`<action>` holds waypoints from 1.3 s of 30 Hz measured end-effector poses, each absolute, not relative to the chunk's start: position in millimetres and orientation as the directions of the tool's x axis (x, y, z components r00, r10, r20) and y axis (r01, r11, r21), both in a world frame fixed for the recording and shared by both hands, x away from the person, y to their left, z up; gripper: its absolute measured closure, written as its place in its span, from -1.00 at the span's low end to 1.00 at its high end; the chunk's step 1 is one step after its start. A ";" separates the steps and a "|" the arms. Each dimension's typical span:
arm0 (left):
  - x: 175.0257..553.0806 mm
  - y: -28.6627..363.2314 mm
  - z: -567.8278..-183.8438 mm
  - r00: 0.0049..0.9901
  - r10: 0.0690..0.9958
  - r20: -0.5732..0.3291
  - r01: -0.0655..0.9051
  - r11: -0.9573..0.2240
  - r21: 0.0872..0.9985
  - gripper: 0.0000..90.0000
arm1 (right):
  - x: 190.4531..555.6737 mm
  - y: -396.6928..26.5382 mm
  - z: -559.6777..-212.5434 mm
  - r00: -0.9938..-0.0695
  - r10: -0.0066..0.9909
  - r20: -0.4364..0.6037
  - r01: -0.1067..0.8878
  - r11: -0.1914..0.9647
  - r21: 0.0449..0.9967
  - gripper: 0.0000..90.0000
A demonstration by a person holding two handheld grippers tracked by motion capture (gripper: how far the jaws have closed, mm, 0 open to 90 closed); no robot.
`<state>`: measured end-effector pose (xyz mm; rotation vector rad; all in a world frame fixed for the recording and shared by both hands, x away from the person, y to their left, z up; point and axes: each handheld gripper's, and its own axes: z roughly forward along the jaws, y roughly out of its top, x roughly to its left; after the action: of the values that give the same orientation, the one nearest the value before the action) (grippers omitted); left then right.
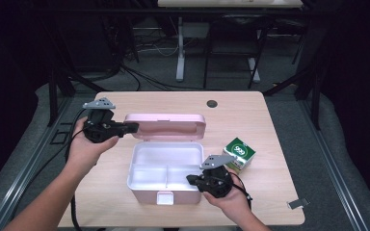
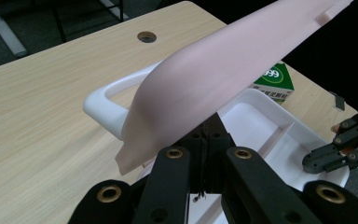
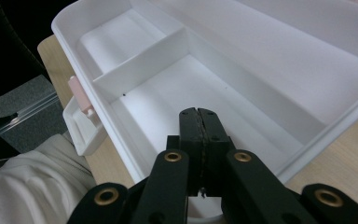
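From the high view, the left hand-held gripper point(image 1: 131, 127) is reaching its clenched jaws to the left end of the raised pink lid point(image 1: 166, 126) of the open box point(image 1: 165, 172), which is sitting mid-desk. The right hand-held gripper point(image 1: 191, 179) is hovering at the box's front right corner, jaws clenched and grasping nothing. Just behind it and to its right a green carton point(image 1: 239, 153) is standing on the desk point(image 1: 279, 192), close to the box wall — the tightest spot around. Beyond the carton, bare wood is running to the desk's right edge.

In the left gripper view, the left hand-held gripper's point(image 2: 210, 135) jaws are pressed together right under the lid's point(image 2: 223, 79) edge; whether they are touching it I cannot tell. Past the tips the white handle point(image 2: 103, 100) is lying on open desk, and the right hand-held gripper point(image 2: 310, 163) is showing far off over the tray point(image 2: 279, 126).

In the right gripper view, the right hand-held gripper point(image 3: 198, 114) is poised, clenched, over the front compartment point(image 3: 168, 98) — a divider point(image 3: 140, 65) is standing ahead, the latch point(image 3: 81, 100) off to its left.
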<state>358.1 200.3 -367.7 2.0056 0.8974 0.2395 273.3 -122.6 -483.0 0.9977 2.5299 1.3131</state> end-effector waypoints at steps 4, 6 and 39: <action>362.1 199.1 -367.3 0.712 0.682 -0.167 0.506 -0.333 0.796 1.00 | 271.4 -120.9 -483.9 -0.782 0.595 0.185 0.494 0.411 0.766 1.00; 363.9 198.8 -367.3 0.708 0.686 -0.168 0.507 -0.328 0.797 1.00 | 270.2 -119.1 -484.4 -0.785 0.594 0.178 0.493 0.424 0.760 1.00; 386.1 198.8 -375.9 0.662 0.728 -0.177 0.555 -0.317 0.769 0.97 | 266.2 -121.3 -484.8 -0.797 0.572 0.193 0.497 0.442 0.747 1.00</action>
<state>386.1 198.8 -375.9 2.0116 0.9955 0.2536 266.2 -121.3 -484.8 0.9639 2.5917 1.2961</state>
